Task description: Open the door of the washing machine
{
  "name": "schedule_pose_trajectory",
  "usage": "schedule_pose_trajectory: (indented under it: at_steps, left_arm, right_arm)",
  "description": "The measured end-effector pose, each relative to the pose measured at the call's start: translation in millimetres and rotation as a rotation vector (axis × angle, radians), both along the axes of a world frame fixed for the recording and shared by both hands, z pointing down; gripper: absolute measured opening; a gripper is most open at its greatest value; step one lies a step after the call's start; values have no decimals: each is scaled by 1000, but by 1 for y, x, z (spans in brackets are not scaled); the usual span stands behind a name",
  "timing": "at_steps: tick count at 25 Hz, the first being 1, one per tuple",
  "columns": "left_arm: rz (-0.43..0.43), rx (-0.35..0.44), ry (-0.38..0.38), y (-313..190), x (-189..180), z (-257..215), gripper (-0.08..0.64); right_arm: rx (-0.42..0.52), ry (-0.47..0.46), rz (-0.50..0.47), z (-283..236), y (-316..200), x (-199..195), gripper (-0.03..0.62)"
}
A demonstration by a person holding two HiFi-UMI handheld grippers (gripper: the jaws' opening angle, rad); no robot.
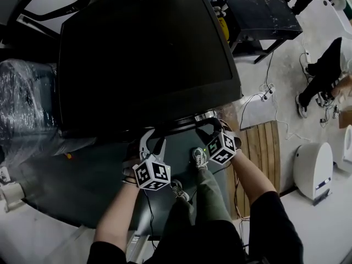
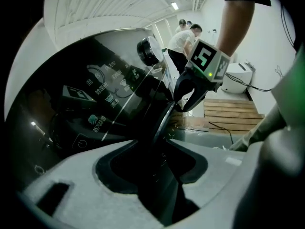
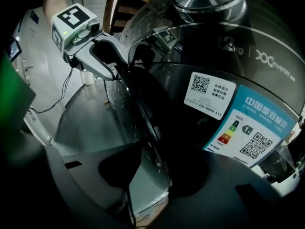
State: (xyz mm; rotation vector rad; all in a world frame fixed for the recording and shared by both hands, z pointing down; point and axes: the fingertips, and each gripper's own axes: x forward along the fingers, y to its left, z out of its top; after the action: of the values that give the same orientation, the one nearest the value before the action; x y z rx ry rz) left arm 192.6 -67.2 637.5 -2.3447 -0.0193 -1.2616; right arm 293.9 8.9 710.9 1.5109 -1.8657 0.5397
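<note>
Left tongs (image 1: 147, 141) and right tongs (image 1: 208, 128) straddle the front lip of the washing machine door (image 1: 143, 54), unclenched; the lip runs side to side, equally near both

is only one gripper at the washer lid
No, in the head view both the left gripper and the right gripper are at the front edge of the dark washer lid.

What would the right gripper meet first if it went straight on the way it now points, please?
The washing machine door's edge: it already stands between the open jaws of the right gripper, so going on should slide them further over it, though depth is unclear.
</note>
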Motion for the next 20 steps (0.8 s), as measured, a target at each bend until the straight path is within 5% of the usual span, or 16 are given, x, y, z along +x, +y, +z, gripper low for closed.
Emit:
schedule_pose_trajectory:
  at_steps: [20]
  left_arm:
    - [-39, -33, -1, 3, -2, -2, 156]
  right_arm:
    - [-26, 14, 81, -1, 3, 0, 166]
